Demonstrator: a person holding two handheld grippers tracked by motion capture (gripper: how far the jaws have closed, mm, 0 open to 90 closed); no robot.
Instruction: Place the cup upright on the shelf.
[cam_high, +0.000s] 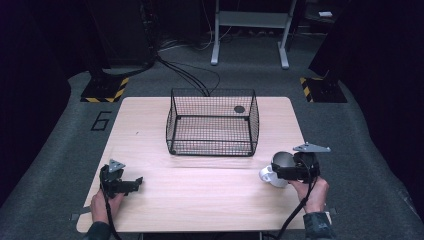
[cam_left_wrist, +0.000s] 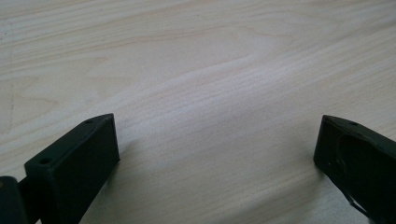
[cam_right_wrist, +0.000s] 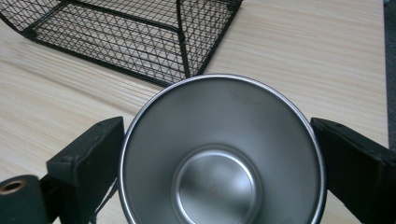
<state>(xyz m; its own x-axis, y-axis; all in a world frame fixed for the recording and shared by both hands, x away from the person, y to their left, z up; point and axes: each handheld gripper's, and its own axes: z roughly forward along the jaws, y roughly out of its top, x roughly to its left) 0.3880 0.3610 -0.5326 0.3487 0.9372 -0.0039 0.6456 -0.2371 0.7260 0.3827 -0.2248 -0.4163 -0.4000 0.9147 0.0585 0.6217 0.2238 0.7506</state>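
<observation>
A pale wooden tabletop (cam_high: 210, 200) stands on grey carpet, with dark equipment and a metal frame stand (cam_high: 250, 30) on the floor beyond its far edge. Yellow-and-black striped floor plates (cam_high: 105, 90) lie off the far corners, and black cables (cam_high: 190, 75) run across the carpet toward the tabletop's far side.

A black wire-mesh basket (cam_high: 212, 122) sits upright on the far middle of the tabletop, open at the top. A small dark round spot (cam_high: 239, 109) shows at its far right corner; whether it lies in the basket or behind the mesh I cannot tell. In the right gripper view one corner of the basket (cam_right_wrist: 140, 42) stands just beyond the cup.

A metal cup (cam_right_wrist: 219, 154) is at the near right of the tabletop, near the basket's right front corner but apart from it. Its open mouth faces the right claw's camera, showing a smooth steel inside and a round bottom. In the high view the cup (cam_high: 272, 175) looks whitish outside.

The right claw (cam_high: 280, 170), held by the person's right hand (cam_high: 312, 192), has one jaw at each side of the cup's rim, pinching the cup between them.

The left claw (cam_high: 134, 182), held by the left hand (cam_high: 102, 202), is at the near left, well apart from the basket. Its jaws are spread wide just over bare wood (cam_left_wrist: 210, 93), with nothing between them.
</observation>
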